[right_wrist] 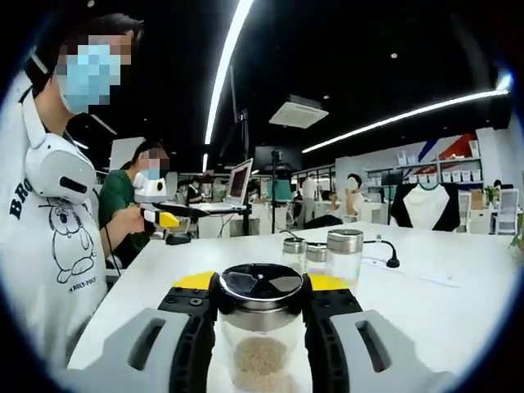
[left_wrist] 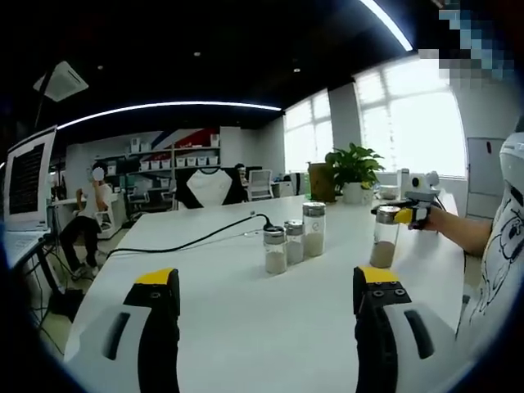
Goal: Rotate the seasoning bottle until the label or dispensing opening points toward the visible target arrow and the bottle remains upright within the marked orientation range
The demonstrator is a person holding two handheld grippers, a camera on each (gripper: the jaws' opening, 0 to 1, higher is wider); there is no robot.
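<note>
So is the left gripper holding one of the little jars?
No, the left gripper is open with only bare white table between its jaws, and the two jars stand farther ahead, untouched.

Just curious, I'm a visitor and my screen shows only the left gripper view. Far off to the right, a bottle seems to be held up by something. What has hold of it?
Observer: The right gripper. In the right gripper view it is shut on that seasoning bottle, with one jaw on each side just below the lid.
Operator: What does the lid look like from above?
Observer: The lid is dark and glossy on top, with a metal rim, and it reflects the ceiling lights.
</note>
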